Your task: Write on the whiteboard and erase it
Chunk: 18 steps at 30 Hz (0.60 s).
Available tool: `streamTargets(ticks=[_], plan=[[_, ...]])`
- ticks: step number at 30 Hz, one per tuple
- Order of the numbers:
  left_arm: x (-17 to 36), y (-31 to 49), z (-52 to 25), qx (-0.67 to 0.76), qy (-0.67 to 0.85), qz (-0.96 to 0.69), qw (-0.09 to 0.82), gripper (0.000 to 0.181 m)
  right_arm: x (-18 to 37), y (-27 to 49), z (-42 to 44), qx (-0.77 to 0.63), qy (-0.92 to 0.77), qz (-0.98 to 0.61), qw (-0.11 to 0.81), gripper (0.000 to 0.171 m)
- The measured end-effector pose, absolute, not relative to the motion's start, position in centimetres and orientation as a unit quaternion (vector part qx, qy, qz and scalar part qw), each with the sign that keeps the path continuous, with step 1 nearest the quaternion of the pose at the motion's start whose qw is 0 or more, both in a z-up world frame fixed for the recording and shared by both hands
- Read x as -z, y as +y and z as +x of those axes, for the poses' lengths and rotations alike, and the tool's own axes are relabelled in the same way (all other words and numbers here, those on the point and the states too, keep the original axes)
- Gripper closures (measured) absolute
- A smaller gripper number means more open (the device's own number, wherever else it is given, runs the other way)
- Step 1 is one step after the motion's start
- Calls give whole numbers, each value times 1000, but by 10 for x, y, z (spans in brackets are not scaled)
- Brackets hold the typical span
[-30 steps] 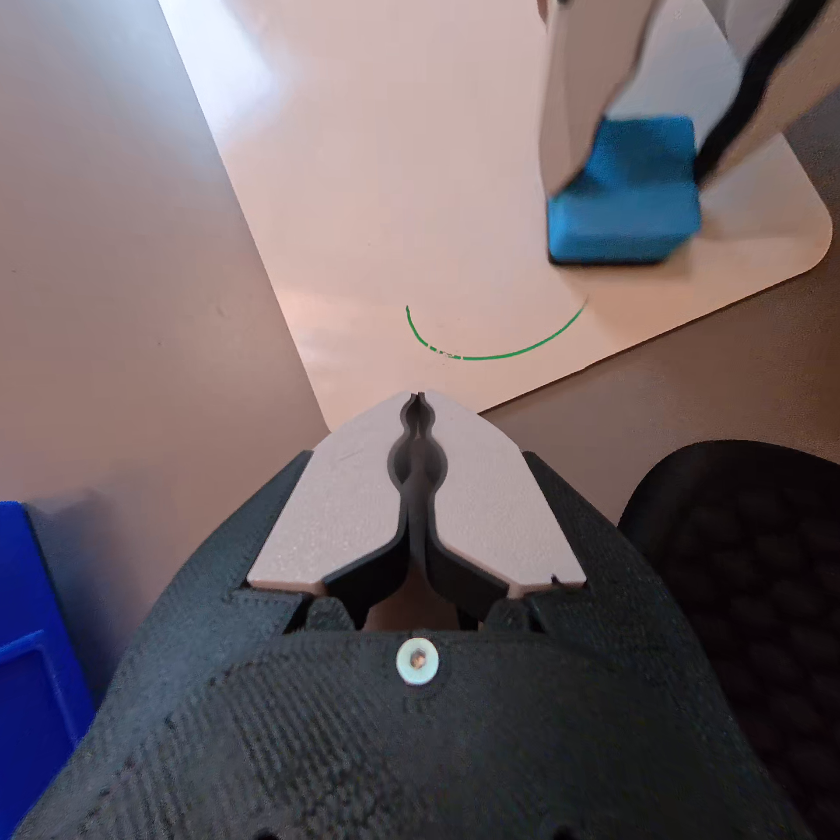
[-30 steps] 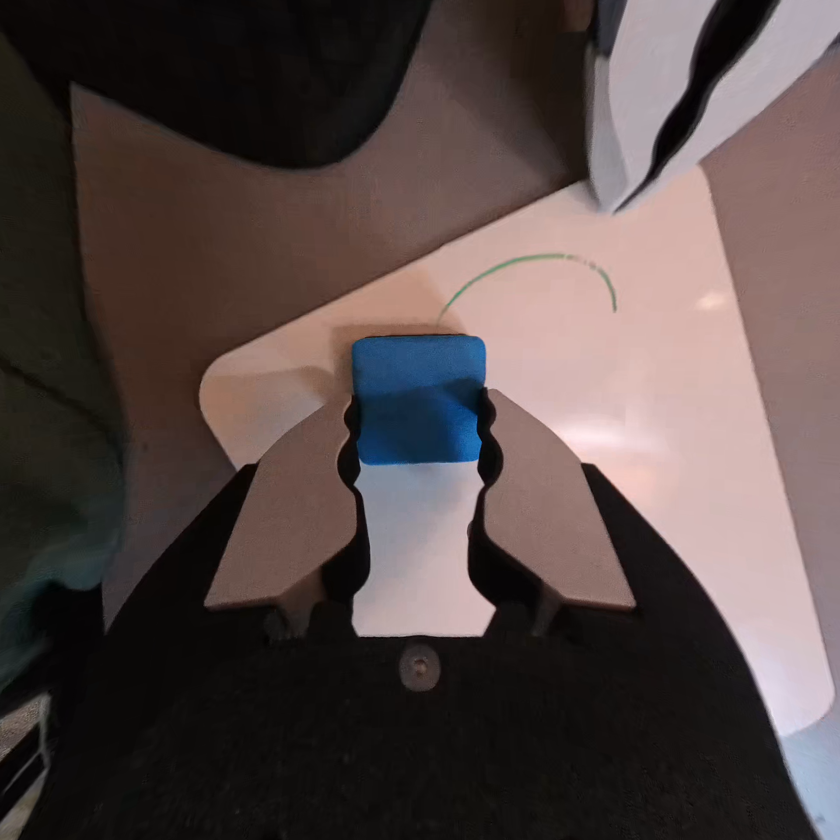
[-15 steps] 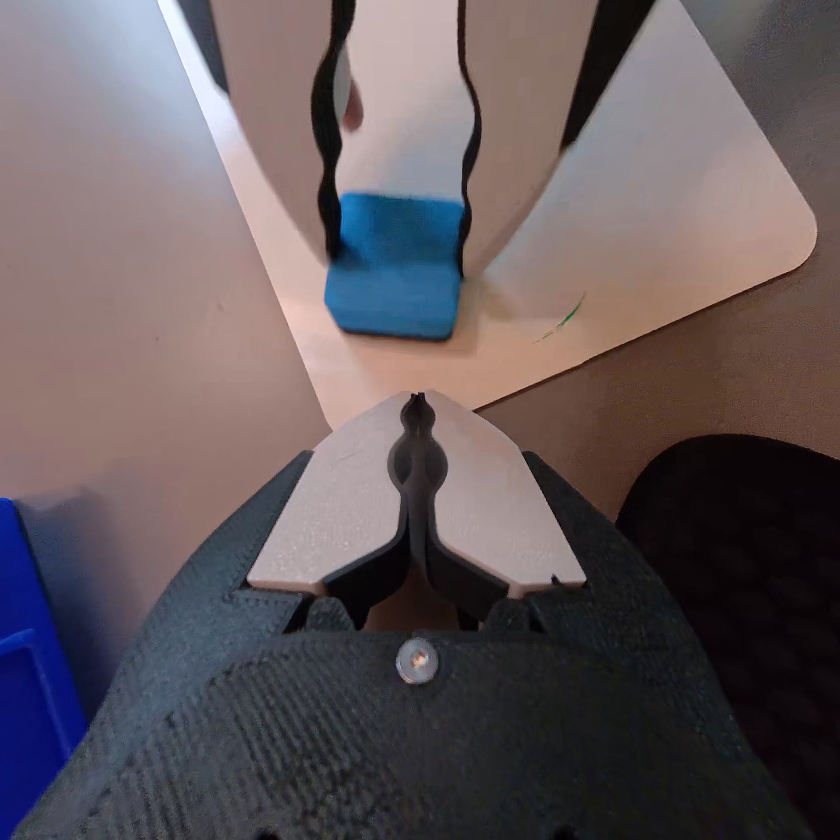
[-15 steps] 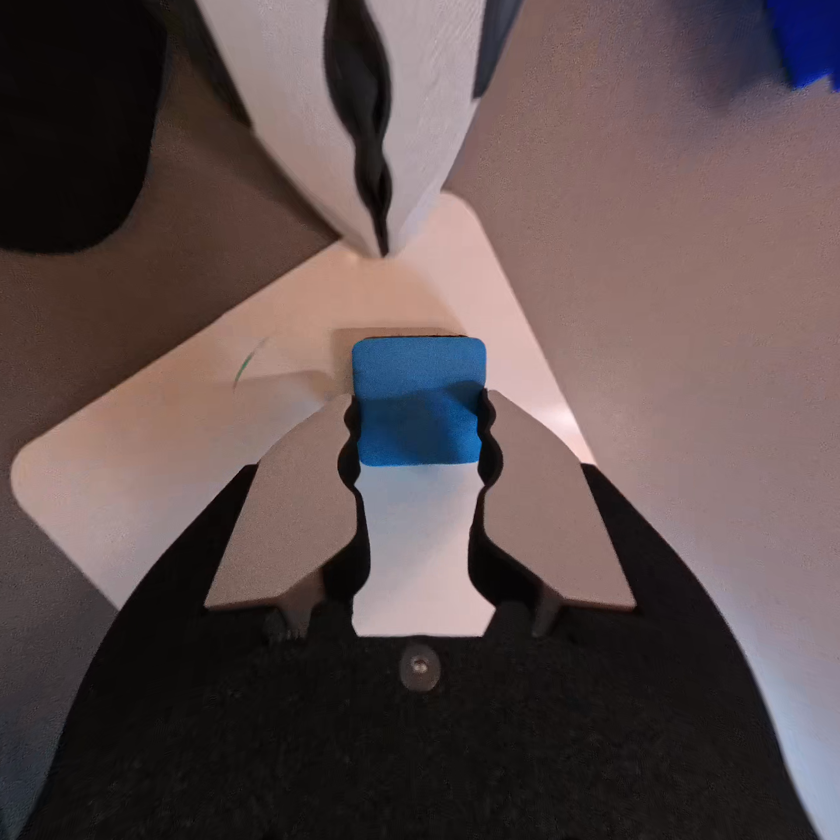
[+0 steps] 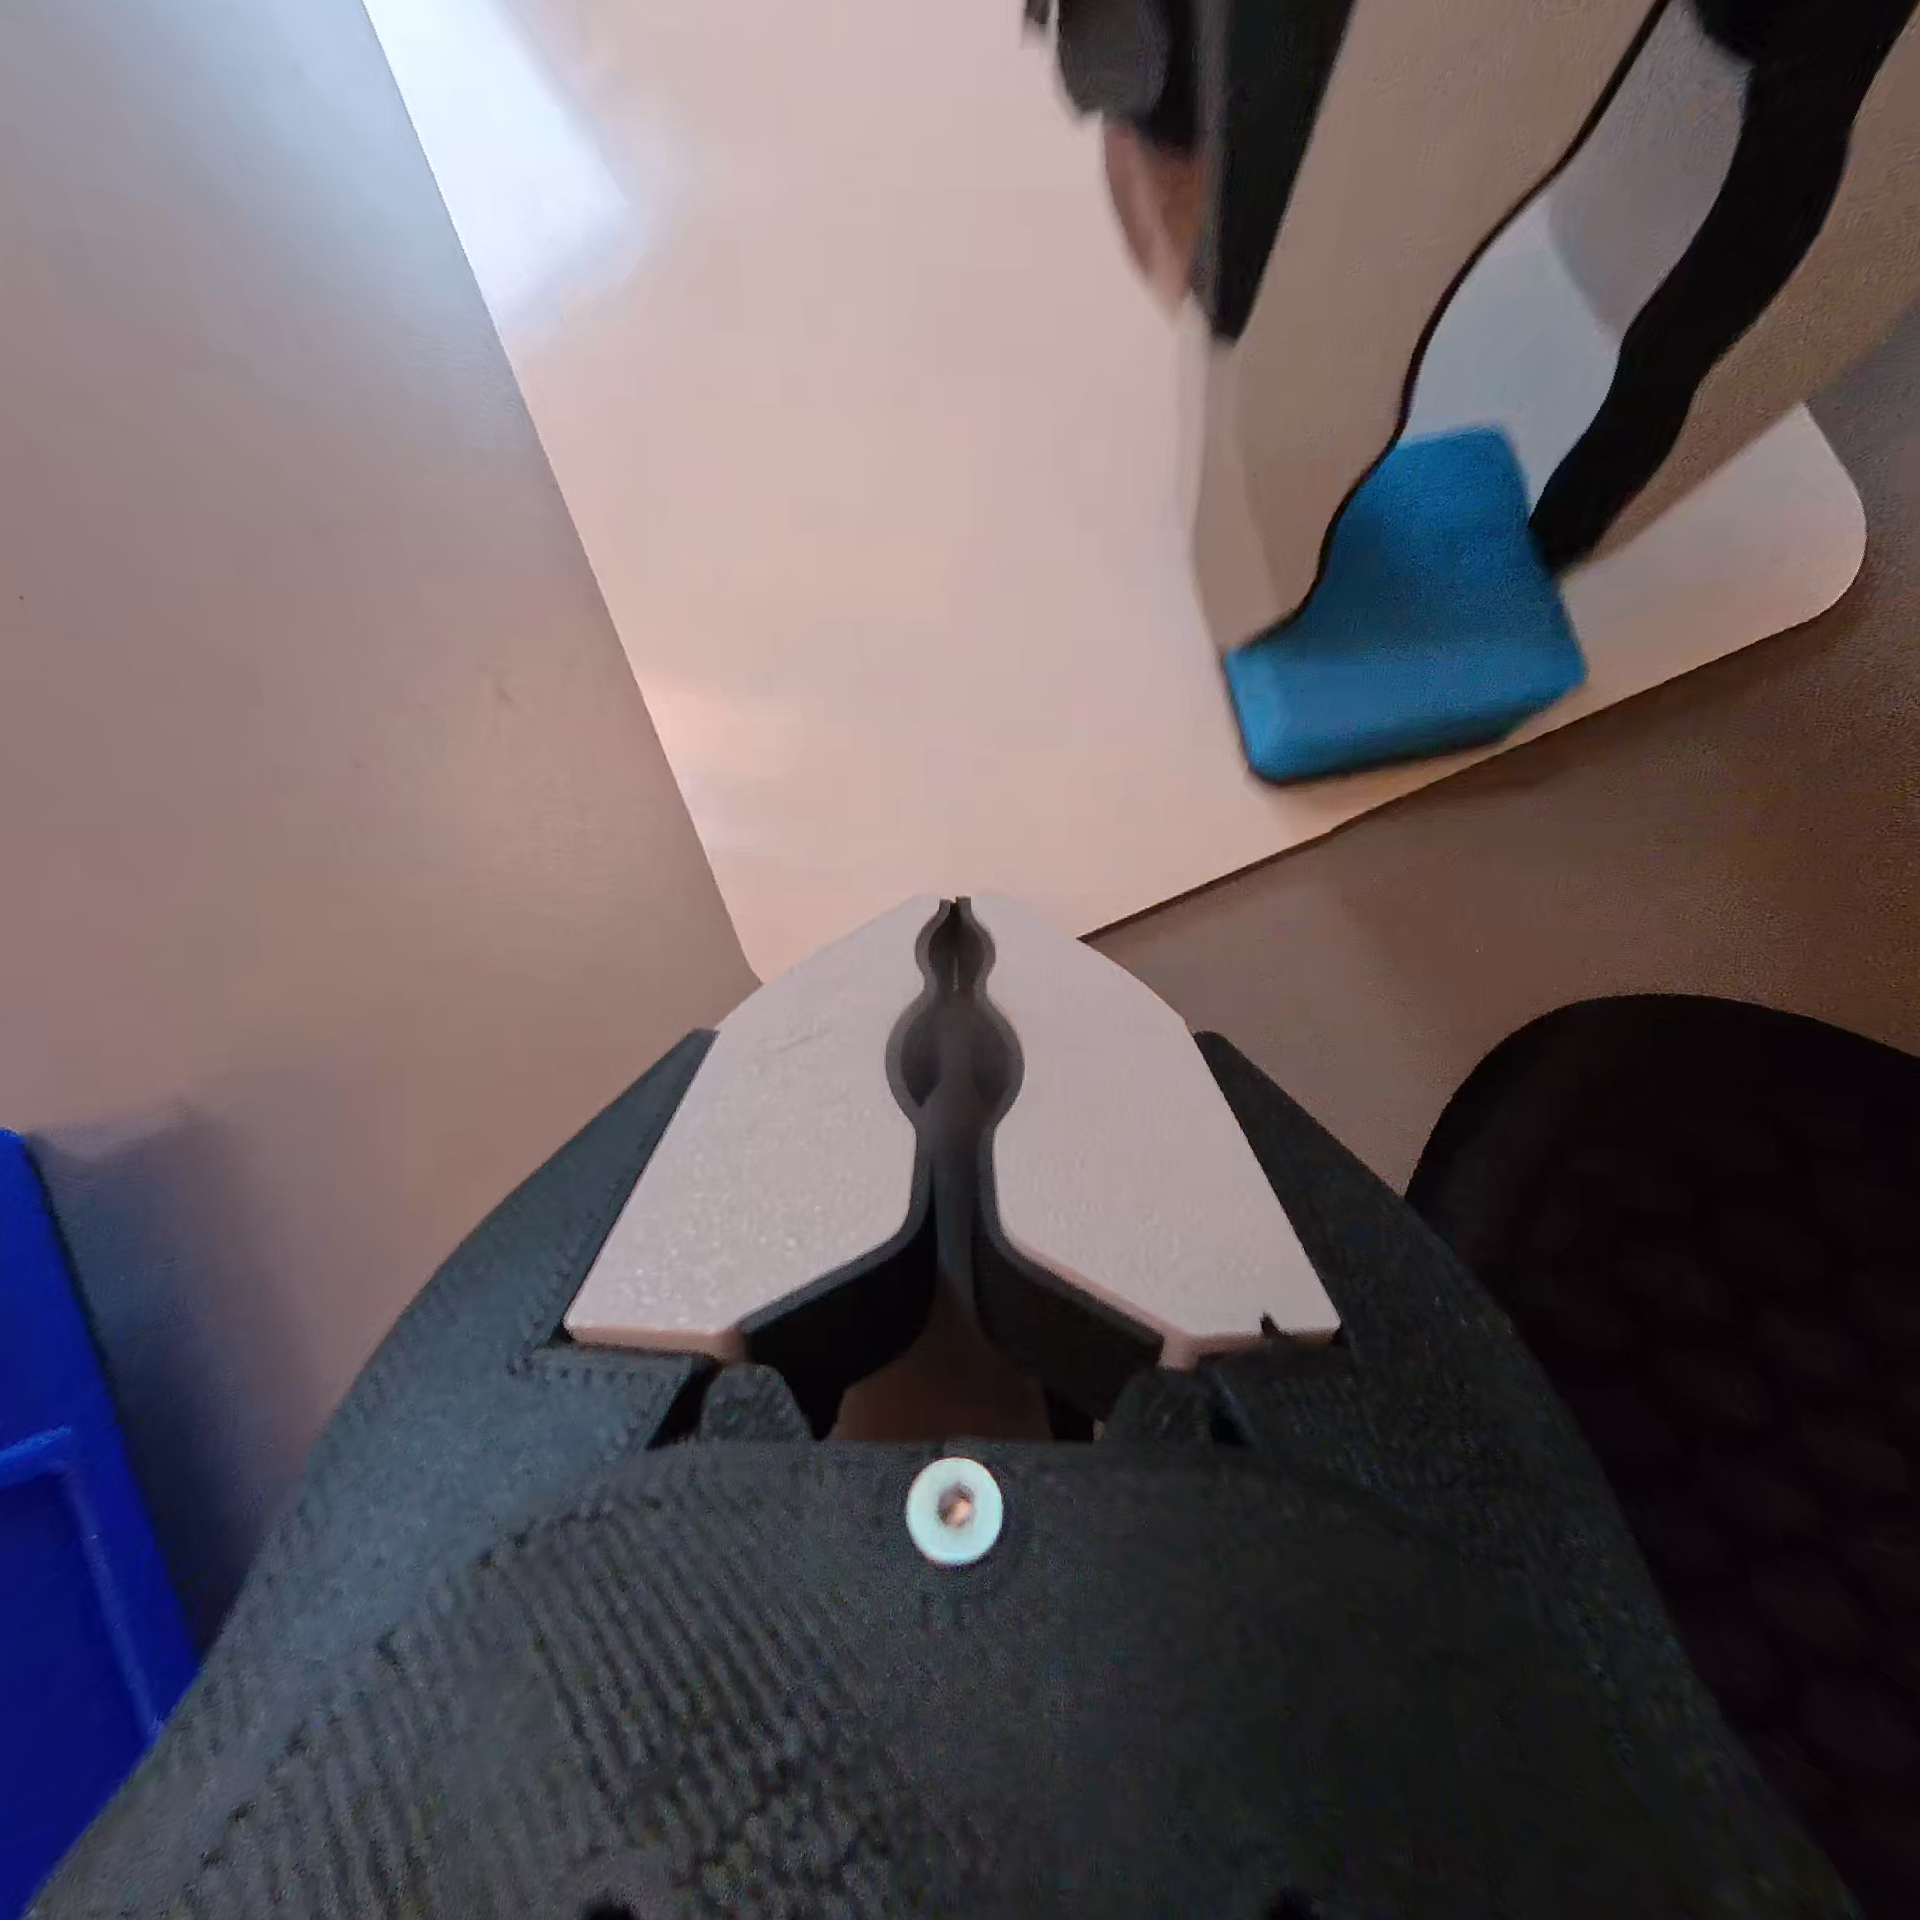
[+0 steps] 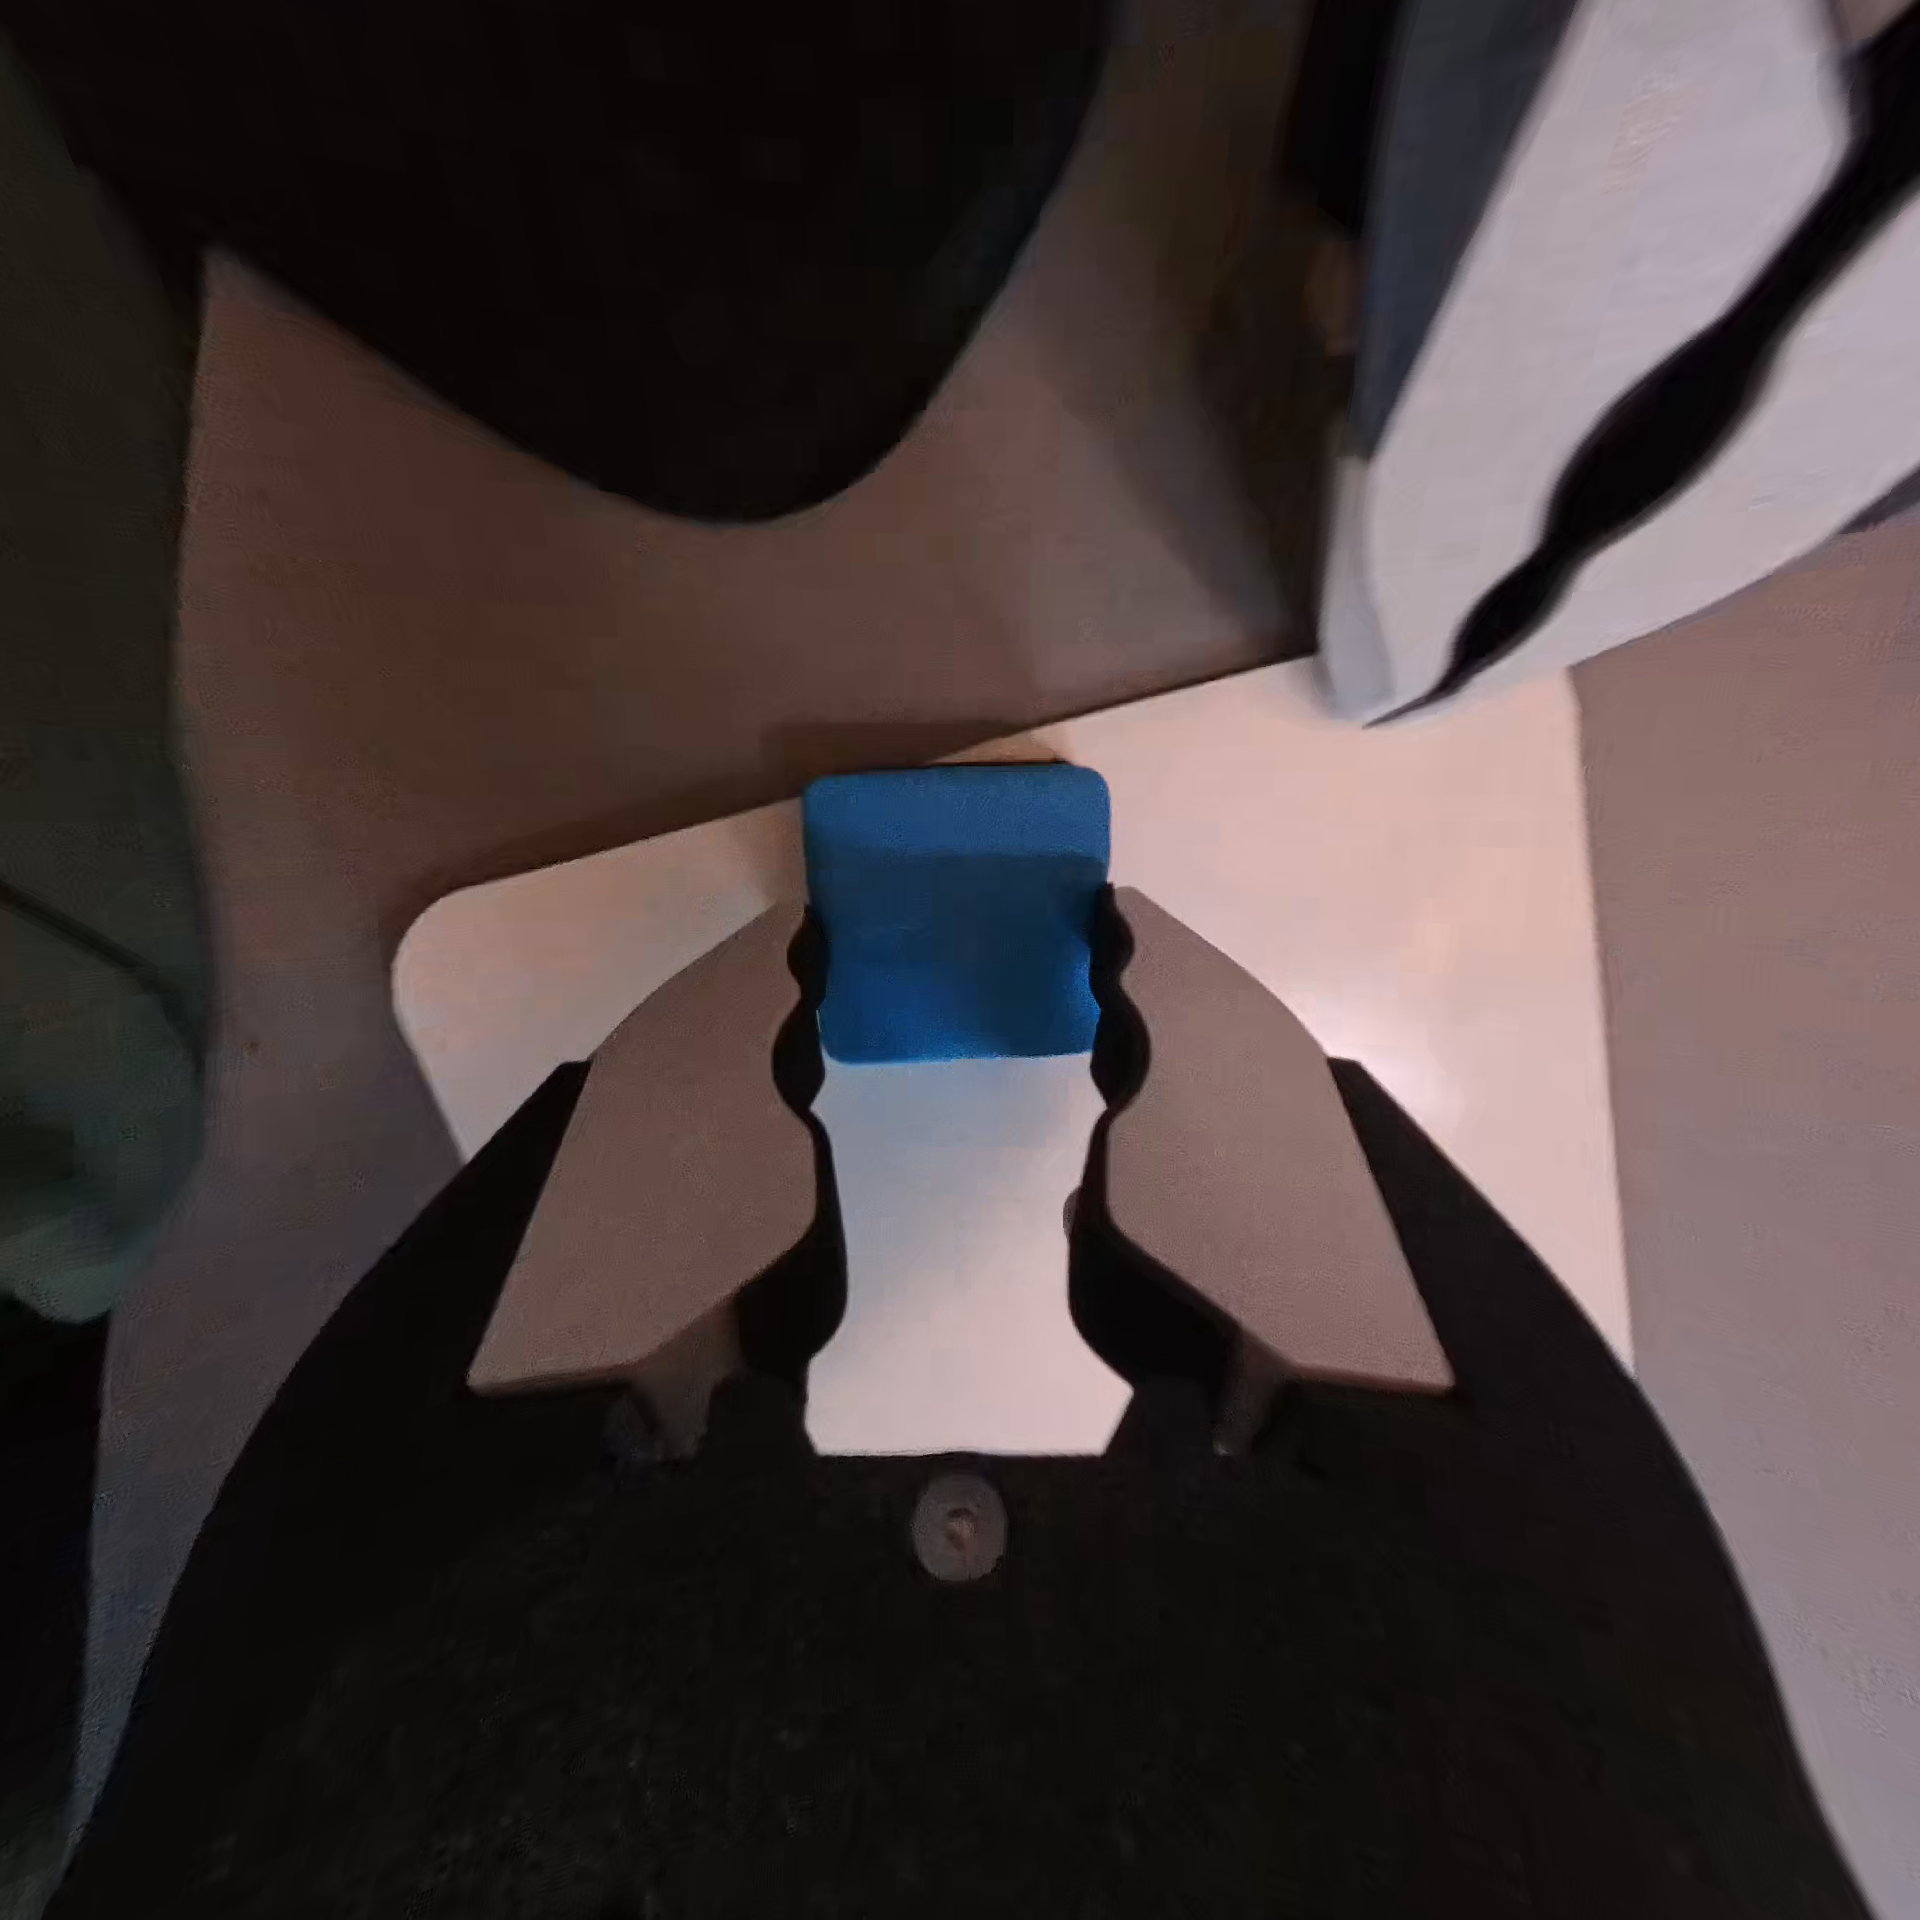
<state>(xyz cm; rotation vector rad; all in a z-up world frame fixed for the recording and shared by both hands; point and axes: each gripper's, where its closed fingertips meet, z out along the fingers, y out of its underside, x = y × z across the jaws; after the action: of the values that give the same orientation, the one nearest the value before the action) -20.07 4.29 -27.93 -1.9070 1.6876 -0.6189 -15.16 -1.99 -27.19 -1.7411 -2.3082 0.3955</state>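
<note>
Left wrist view: left gripper [image 5: 954,906] low over the table [image 5: 291,644], fingers [image 5: 769,1164] pressed together, nothing between them, tips at the near corner of the whiteboard [image 5: 894,436]. Board lying flat, surface blank where visible. Right gripper [image 5: 1455,561] far right, blurred, pinching the blue eraser [image 5: 1423,634]; eraser pressed flat on the board close to its right rounded corner. Blue bin [image 5: 62,1538] at lower left edge. Dark rounded object [image 5: 1683,1247] at lower right, identity unclear.

Right wrist view: right gripper [image 6: 954,914] fingers [image 6: 665,1174] part spread, clamping eraser [image 6: 956,914] on both sides. Eraser front edge near the board's far edge; whiteboard [image 6: 1351,935] visible beneath and to the right, no marks seen. Left gripper [image 6: 1455,675] upper right, blurred, fingers together, tips over the board corner. Table [image 6: 623,665] beyond the board; dark object [image 6: 582,239] at top.
</note>
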Motion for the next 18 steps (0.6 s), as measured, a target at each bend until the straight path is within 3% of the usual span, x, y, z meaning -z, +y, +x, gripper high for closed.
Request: streamTargets(ticks=[5, 10, 15, 18], plan=[[279, 43, -201, 227, 623, -703, 258, 180, 272, 35, -138, -100, -736, -658, 123, 121], [279, 43, -201, 227, 622, -703, 258, 180, 272, -35, -152, -133, -809, -563, 101, 121], [279, 43, -200, 225, 624, -702, 259, 180, 272, 37, -126, -107, -740, -653, 123, 121], [279, 43, -200, 227, 622, -703, 259, 180, 272, 12, -160, -142, -763, -615, 139, 121]])
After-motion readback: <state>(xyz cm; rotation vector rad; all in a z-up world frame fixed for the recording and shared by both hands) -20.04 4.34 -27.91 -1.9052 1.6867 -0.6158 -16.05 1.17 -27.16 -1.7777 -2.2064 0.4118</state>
